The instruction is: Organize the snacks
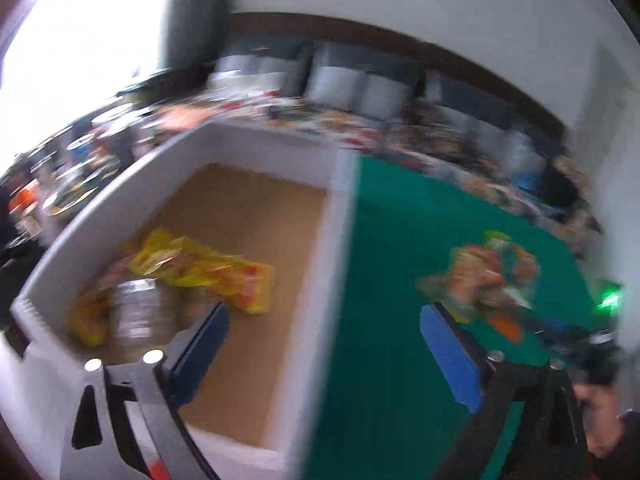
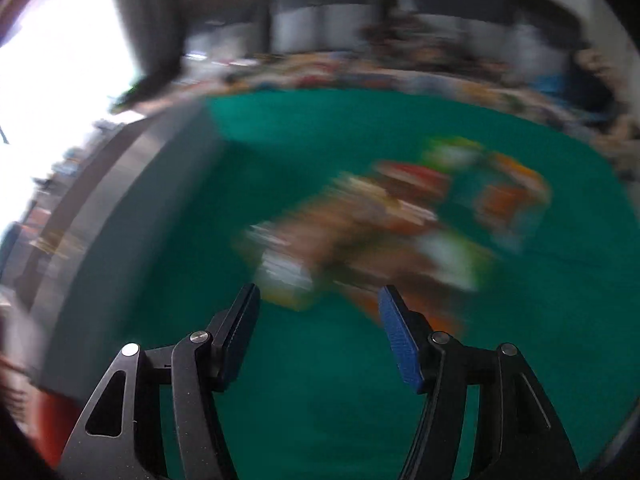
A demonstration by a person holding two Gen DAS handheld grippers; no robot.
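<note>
A white box (image 1: 316,264) with a brown cardboard floor stands on the green table (image 1: 400,280). Inside it lie a yellow snack bag (image 1: 208,268), a silvery packet (image 1: 136,308) and another yellow packet (image 1: 90,320). My left gripper (image 1: 324,312) hangs open above the box's right wall, nothing between its blue pads. A pile of colourful snack packets (image 1: 488,276) lies on the green cloth to the right. In the right wrist view the same pile (image 2: 384,232) is blurred, just beyond my open, empty right gripper (image 2: 318,294).
The box's grey outer side (image 2: 112,200) rises at the left of the right wrist view. A cluttered strip of objects (image 1: 320,112) runs along the table's far edge, before a white wall. A hand (image 1: 604,408) holds the other gripper's handle at the lower right.
</note>
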